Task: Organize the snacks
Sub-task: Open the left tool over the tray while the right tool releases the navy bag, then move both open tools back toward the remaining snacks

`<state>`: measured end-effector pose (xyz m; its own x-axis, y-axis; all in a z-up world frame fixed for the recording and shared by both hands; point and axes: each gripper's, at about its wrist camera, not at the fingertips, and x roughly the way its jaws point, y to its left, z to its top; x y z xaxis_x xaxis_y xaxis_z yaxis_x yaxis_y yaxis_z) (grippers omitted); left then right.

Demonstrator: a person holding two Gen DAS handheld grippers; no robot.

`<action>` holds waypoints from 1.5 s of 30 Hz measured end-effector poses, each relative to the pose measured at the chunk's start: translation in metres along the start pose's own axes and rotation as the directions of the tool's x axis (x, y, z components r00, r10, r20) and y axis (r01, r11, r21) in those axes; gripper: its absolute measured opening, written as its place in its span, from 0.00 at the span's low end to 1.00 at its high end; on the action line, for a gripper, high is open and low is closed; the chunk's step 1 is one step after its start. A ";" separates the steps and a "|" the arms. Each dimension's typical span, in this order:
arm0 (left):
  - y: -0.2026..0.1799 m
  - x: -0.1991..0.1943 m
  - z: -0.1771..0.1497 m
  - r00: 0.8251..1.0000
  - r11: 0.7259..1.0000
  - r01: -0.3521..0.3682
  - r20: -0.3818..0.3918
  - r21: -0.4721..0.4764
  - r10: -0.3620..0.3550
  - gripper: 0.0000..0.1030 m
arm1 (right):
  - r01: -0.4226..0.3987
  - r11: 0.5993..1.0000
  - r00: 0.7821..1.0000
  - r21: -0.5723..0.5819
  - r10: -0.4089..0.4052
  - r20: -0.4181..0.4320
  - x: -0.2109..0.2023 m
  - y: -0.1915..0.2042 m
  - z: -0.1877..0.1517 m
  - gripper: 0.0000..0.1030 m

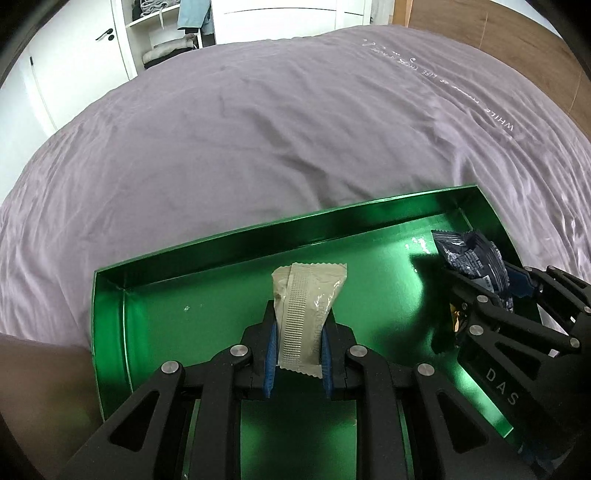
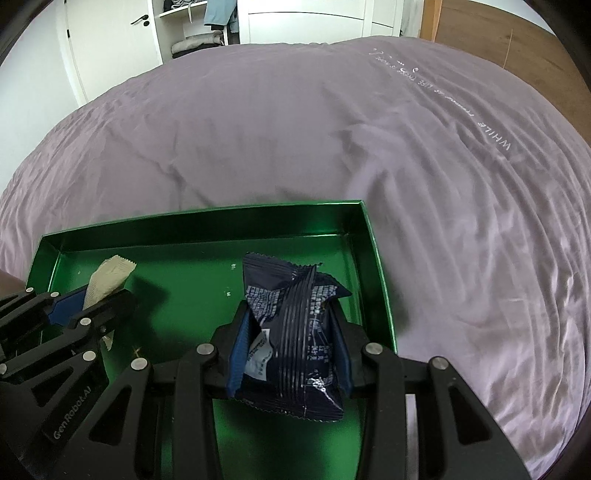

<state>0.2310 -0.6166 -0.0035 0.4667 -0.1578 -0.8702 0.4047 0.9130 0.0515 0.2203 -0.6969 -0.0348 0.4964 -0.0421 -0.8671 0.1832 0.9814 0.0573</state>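
Purple bed cover (image 1: 258, 129) fills frame; white wardrobe (image 1: 280, 14) at top. Green tray (image 1: 155, 295) lower centre. Left claw (image 1: 298, 332) grasps beige packet (image 1: 306, 295); right claw (image 2: 290, 332) grasps dark blue packet (image 2: 295, 325).

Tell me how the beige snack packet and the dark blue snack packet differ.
The beige packet is pale, slim and fairly smooth; the dark blue packet is dark, wider and crumpled. The left claw grips the beige one, the right claw the blue one. Both are held over the green tray.
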 end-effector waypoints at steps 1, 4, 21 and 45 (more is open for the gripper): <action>0.000 0.000 0.000 1.000 1.000 -0.002 0.002 0.002 0.002 0.16 | 0.000 1.000 1.000 -0.001 0.000 0.000 0.000 0.000 0.000 0.00; -0.001 0.000 0.002 1.000 1.000 -0.002 0.005 -0.001 0.002 0.16 | -0.002 1.000 1.000 0.000 0.002 0.000 0.000 -0.001 0.001 0.00; 0.006 -0.001 0.002 1.000 1.000 0.003 0.004 -0.031 -0.002 0.30 | 0.015 1.000 1.000 -0.006 -0.015 0.001 0.000 0.003 0.002 0.00; 0.001 -0.173 0.002 0.973 1.000 0.017 0.232 0.024 -0.022 0.53 | 0.119 0.992 0.961 0.040 -0.125 0.246 -0.209 -0.010 -0.004 0.63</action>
<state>0.1519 -0.5894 0.1481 0.6271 -0.2607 -0.7340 0.4312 0.9010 0.0483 0.1112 -0.6970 0.1439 0.6630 -0.2092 -0.7188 0.2748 0.9611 -0.0263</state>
